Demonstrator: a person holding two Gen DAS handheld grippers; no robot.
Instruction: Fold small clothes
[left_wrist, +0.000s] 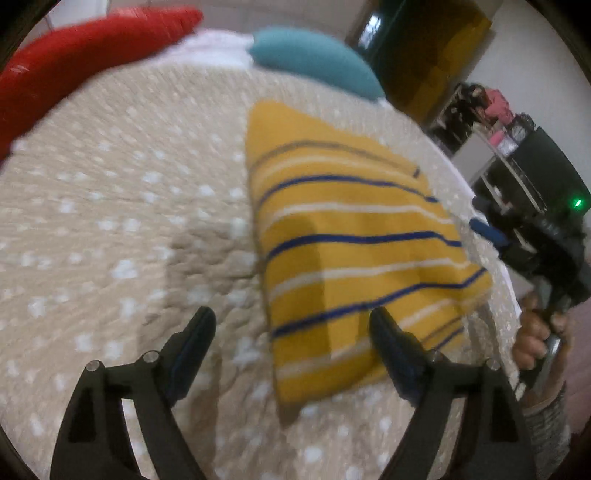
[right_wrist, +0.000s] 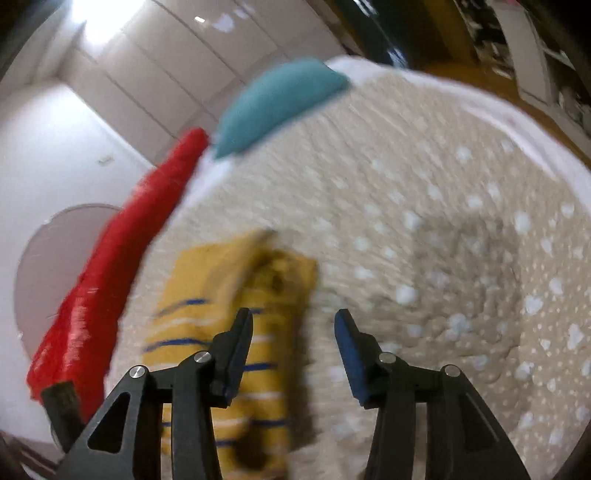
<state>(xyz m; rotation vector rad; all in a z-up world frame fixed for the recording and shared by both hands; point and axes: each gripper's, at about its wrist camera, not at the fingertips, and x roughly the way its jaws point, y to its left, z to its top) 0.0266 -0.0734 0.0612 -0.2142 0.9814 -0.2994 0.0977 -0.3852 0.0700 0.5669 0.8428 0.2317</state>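
Dotted quilted bedspread (left_wrist: 110, 221), folded striped garment (left_wrist: 351, 240)

The black two-finger left gripper (left_wrist: 293, 325) is hanging with jaws spread wide; the matching right gripper (right_wrist: 293, 325) is gaping too, empty.

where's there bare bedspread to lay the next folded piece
Bare bedspread lies left of the yellow striped garment, bordered by the red pillow at the far edge. Crowded spots: the far edge with the teal pillow, and the garment's right side, near the bed's edge.
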